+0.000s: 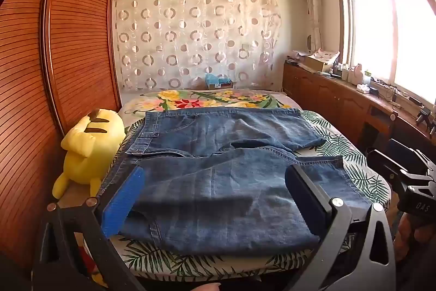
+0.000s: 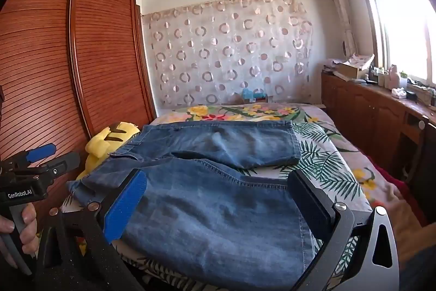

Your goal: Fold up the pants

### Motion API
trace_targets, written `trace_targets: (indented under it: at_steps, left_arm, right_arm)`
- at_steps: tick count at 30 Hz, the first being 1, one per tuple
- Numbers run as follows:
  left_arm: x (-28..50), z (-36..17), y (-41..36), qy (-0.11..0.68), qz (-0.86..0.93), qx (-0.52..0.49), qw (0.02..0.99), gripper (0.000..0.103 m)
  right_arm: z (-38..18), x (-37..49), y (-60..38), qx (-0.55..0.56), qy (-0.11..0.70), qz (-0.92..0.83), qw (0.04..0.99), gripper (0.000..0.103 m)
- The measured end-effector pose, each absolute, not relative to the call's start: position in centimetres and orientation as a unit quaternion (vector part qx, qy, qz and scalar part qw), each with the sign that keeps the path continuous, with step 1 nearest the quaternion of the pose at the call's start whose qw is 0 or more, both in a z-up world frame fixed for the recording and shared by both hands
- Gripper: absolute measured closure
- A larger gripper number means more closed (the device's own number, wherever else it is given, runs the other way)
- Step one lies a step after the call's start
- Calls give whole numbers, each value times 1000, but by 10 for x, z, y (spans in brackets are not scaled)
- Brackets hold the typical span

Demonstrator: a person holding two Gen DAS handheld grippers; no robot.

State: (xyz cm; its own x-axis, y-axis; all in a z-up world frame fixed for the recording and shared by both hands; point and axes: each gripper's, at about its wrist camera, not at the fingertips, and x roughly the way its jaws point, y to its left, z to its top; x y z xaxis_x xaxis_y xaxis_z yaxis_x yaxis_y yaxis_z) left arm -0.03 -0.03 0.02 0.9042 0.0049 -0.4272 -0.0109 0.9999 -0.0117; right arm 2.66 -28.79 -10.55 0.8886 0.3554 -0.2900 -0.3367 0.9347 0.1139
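Now, line by line:

Left gripper point(image 1: 215, 201): spread wide, holding nothing. Its blue pad point(image 1: 124, 202) and its dark pad point(image 1: 306, 198) hover over the near trouser leg, one toward each side of the cloth. Whether the fingertips touch the denim I cannot tell.

Right gripper point(image 2: 218, 205): also spread wide and empty, its blue pad point(image 2: 125, 206) and black pad point(image 2: 310, 198) poised over the same near leg.

Pants point(image 1: 218, 176): blue jeans lying flat on the bed straight ahead of both grippers, unfolded. The waistband sits to the left of the left gripper; the legs run off to the right. The near leg lies under and between the fingers, and the far leg lies beyond them, angled away, with a gap opening between the two legs toward the hems.

Bed cover point(image 1: 351, 146): leaf and flower print, showing beyond the hems to the right and under the near edge of the jeans.

Yellow plush toy point(image 1: 90, 146): to the left of the left gripper, just beside the waistband, against the wardrobe.

Wardrobe point(image 1: 68, 45): slatted wooden doors on the left.

Patterned curtain point(image 1: 196, 34): far ahead, behind the bed.

Window point(image 1: 392, 29): to the right, bright, above a long wooden cabinet point(image 1: 327, 89) cluttered with small things.
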Motion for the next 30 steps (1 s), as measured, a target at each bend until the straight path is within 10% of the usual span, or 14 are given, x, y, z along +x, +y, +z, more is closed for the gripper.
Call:
trace_targets:
  at_steps: [30]
  left_arm:
    - [0, 0, 0, 225, 4, -8, 974, 0]
  right_arm:
    - [-104, 25, -289, 28, 152, 176, 972, 0]
